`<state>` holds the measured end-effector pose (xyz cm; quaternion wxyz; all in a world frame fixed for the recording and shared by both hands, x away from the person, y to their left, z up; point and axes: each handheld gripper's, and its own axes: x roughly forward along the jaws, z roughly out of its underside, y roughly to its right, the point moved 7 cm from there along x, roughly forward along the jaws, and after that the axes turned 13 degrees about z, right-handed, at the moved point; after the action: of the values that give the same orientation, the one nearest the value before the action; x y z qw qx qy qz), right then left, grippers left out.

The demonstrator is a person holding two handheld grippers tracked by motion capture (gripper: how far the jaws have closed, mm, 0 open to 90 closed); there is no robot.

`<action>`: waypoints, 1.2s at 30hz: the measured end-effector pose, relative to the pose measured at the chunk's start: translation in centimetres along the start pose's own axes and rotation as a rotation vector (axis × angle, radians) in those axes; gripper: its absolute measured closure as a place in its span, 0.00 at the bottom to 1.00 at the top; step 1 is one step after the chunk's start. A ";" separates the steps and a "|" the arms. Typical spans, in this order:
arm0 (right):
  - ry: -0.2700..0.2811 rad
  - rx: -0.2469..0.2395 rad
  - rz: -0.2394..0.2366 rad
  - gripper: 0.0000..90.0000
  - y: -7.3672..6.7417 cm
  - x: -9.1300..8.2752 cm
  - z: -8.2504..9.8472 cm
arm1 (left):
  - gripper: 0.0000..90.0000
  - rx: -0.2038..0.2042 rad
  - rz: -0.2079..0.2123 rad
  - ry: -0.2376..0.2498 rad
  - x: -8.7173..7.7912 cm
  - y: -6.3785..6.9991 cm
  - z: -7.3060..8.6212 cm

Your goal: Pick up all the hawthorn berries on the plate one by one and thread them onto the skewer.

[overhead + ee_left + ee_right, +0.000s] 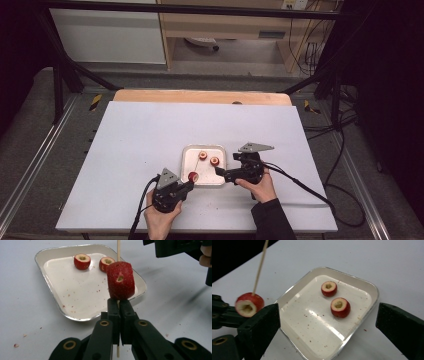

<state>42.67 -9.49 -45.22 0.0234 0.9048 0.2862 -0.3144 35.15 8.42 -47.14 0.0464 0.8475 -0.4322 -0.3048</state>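
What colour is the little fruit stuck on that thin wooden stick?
The cored round fruit is red outside, pale cream inside, threaded on the thin wooden skewer; clearest in the left gripper view.

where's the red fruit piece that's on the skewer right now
In the high view the skewered fruit piece sits on the wooden skewer just above the shut left gripper, at the near left corner of the white tray, apart from the two pieces inside.

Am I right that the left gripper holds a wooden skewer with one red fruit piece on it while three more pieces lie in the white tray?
Not quite: two pieces lie in the white tray, not three, as the right gripper view shows. The rest holds: the left gripper holds the wooden skewer with one red fruit piece on it.
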 end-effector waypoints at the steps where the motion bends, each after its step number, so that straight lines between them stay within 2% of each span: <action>1: -0.014 -0.013 0.007 0.05 0.2 0.1 0.0 | 0.98 0.002 -0.001 0.000 -0.1 0.0 0.0; 4: -0.048 -0.038 0.029 0.05 0.4 0.2 -0.2 | 0.98 0.003 -0.005 -0.001 -0.4 0.0 0.2; 11: -0.117 -0.033 0.068 0.06 0.6 0.6 -1.3 | 0.98 0.000 -0.007 0.000 -1.0 -0.4 0.7; 21: -0.259 -0.090 0.116 0.13 -0.5 2.3 -2.5 | 0.98 0.007 -0.018 0.002 -1.6 -1.1 1.2; 26: -0.322 -0.117 0.156 0.20 -0.9 3.6 -2.9 | 0.98 0.004 -0.019 0.003 -1.9 -1.3 1.2; 36: -0.442 -0.113 0.191 0.37 -0.7 5.8 -2.6 | 0.98 0.003 -0.012 -0.005 -1.6 -1.3 1.3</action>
<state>47.41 -5.42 -46.38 0.1658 0.8344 0.2044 -0.4843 34.56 10.70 -47.88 0.0420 0.8493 -0.4277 -0.3064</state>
